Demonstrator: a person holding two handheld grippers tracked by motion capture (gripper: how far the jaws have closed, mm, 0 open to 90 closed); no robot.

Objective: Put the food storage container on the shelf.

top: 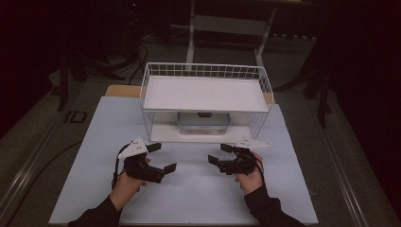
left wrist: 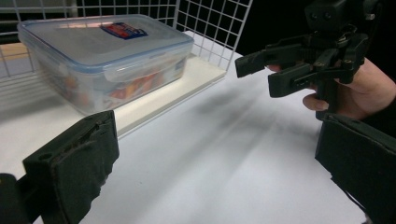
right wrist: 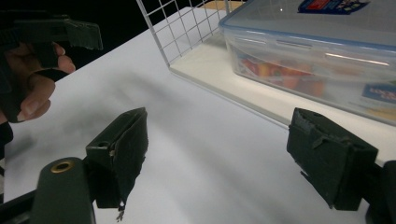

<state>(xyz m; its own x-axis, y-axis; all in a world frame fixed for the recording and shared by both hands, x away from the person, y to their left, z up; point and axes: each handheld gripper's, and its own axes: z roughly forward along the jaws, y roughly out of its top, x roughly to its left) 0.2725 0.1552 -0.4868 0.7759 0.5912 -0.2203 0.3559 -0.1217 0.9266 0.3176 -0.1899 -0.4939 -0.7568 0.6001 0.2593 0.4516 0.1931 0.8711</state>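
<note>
Both claws, left (top: 164, 157) and right (top: 219, 154), gape empty over the white table (top: 198, 189); dark room beyond

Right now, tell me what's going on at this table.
A person holds a two-jaw gripper in each hand over a white table. A clear lidded container sits on the lower shelf of a white wire rack. The left gripper and the right gripper both stand open and empty in front of the rack, apart from the container.
</note>
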